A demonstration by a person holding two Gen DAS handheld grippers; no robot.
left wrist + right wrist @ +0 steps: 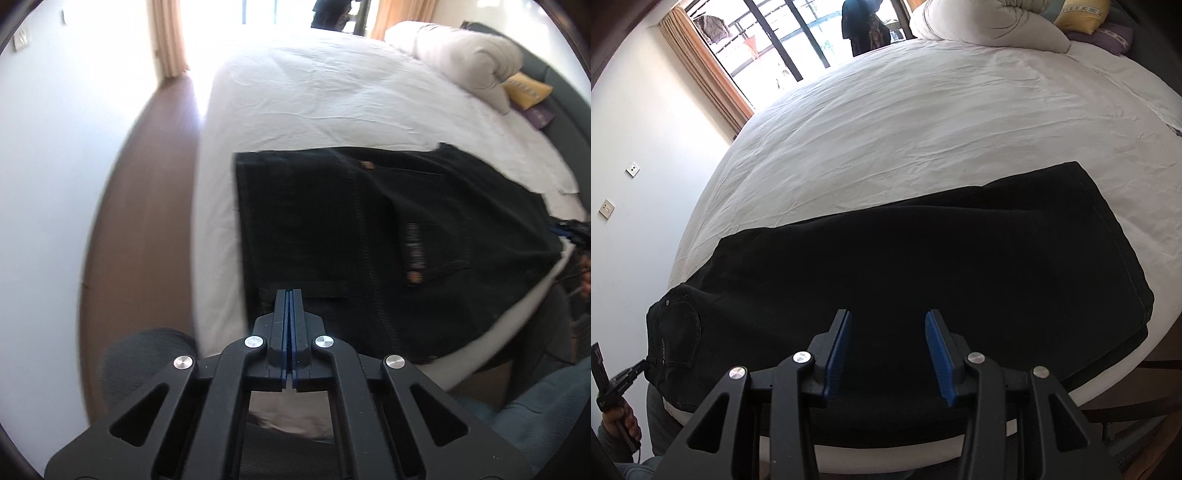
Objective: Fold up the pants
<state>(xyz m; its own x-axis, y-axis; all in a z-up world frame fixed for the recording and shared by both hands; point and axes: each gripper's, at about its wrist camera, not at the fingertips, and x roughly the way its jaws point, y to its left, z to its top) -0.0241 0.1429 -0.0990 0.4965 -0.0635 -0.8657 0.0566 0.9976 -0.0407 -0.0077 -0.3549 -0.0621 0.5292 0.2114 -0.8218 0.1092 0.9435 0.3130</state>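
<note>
Two black hand-held grippers over black denim pants (886,258) lying flat along near edge of white bed (923,110). Left gripper (290,295) pinched together at waistband, grip unclear; right gripper (886,321) spread apart, empty. Should clamp both layers before lifting.

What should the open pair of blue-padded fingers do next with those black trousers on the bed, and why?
Probably come down and close on the near edge of the black denim pants. The right gripper is open with nothing between its blue pads, just above the cloth, while the left gripper is shut at the waistband end. Both ends likely need holding before a fold across the white bed sheet.
</note>
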